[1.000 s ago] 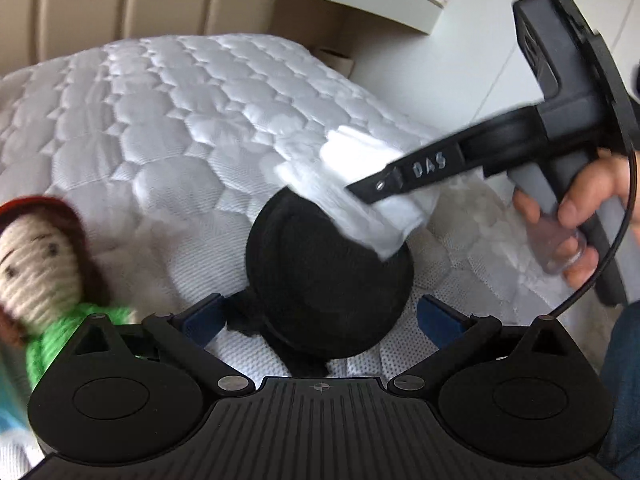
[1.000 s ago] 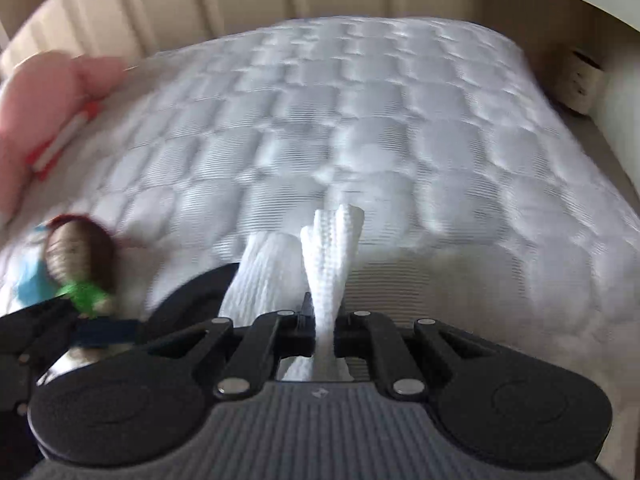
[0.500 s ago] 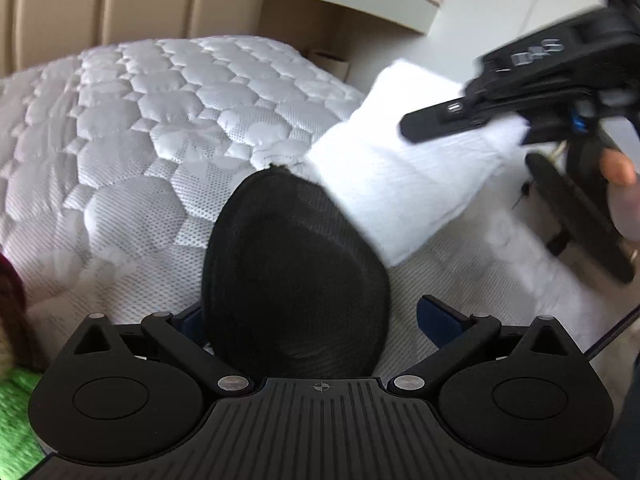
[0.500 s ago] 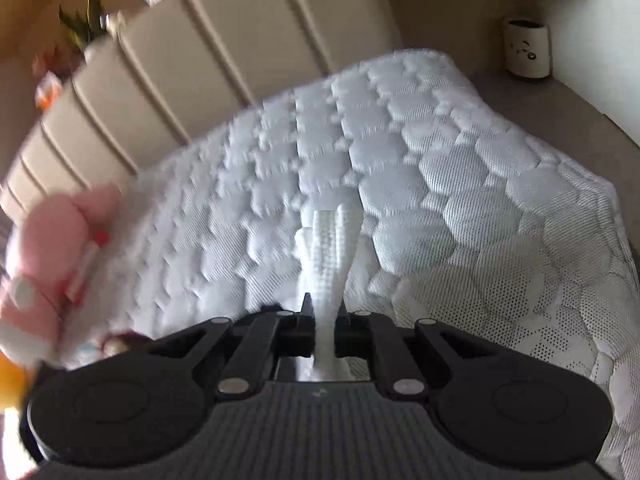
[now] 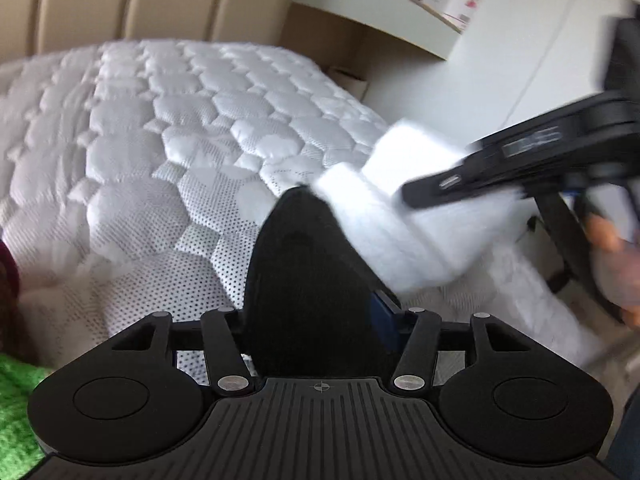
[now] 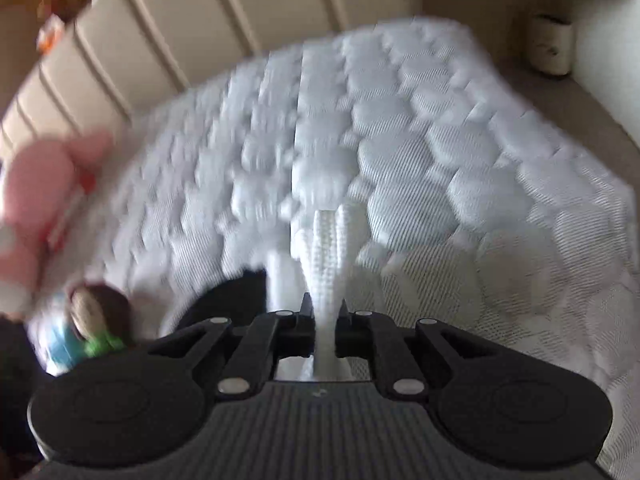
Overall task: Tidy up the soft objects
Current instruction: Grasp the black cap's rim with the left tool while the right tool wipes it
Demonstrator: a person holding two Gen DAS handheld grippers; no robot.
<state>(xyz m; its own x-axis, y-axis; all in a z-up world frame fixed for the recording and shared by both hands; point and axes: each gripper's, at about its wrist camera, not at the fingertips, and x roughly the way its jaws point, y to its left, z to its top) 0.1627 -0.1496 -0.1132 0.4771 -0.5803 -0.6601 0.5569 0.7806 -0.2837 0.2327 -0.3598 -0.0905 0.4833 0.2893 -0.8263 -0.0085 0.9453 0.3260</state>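
A black soft pad (image 5: 308,280) stands squeezed into a narrow wedge between my left gripper's (image 5: 316,316) jaws, which are closing and press on its sides. In the right wrist view the pad (image 6: 224,300) shows as a dark patch on the bed. A folded white cloth (image 5: 392,232) hangs over the pad's right edge, with my right gripper (image 5: 420,192) shut on it. In the right wrist view the cloth (image 6: 330,256) sticks up from between the shut fingers of the right gripper (image 6: 325,308). A person's hand (image 5: 612,264) holds the right gripper's handle.
A quilted white mattress (image 6: 440,160) fills both views, with a beige padded headboard (image 6: 180,40) behind. A knitted doll (image 6: 96,316) in green and a pink plush (image 6: 36,192) lie at the left. A small white bin (image 6: 550,44) stands on the floor beyond the bed.
My left gripper's jaws have gone from wide apart to pinching the black pad, which turned from round to narrow. The right gripper swung with the white cloth over the pad.
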